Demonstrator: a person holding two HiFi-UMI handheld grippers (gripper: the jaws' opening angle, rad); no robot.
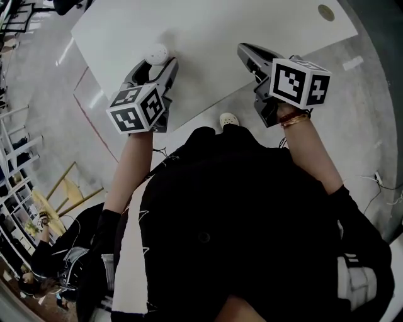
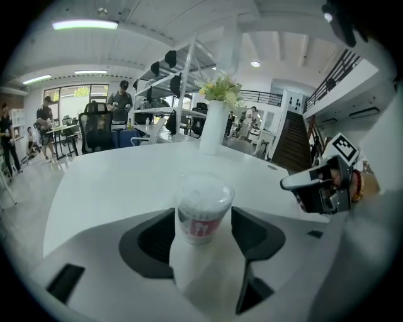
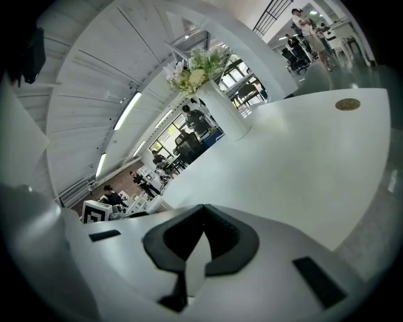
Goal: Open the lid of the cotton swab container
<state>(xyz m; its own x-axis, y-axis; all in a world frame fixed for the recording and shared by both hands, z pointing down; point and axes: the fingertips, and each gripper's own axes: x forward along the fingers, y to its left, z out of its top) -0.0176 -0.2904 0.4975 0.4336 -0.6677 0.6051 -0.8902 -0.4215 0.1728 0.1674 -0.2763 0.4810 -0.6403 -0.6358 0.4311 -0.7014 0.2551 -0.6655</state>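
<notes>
The cotton swab container point(image 2: 201, 214) was stood upright on the white worktop point(image 1: 220, 31). In the head view it was placed close to the corner where the worktop's left and near edges met. Beyond it, from 12 to 2 o'clock, a broad bare stretch of worktop was offered for movement. A white vase point(image 2: 213, 126) of flowers was set far off at 12 o'clock in the left gripper view. A small round brass-coloured disc point(image 1: 326, 12) was seen near the far right corner. The near edge was seen running diagonally, with grey floor point(image 1: 371, 94) beyond it at 3 o'clock.

A red band was wrapped round the container and printed with white swab-like shapes; no writing on it could be read. Black-and-white square markers were carried on each gripper's cube, without legible words. The container was closed by its clear lid point(image 2: 204, 188), through which a pale mass of contents was dimly seen.

The left gripper point(image 1: 155, 66) was placed around the container with its fingers point(image 2: 250, 234) spread wide. One pad was set just beside each side of the wall; whether the wall was touched could not be told. The right gripper point(image 1: 244, 50) was held at 3 o'clock from the container, well apart from it and above the near edge. Its fingers point(image 3: 232, 244) were pressed together with nothing between them.
</notes>
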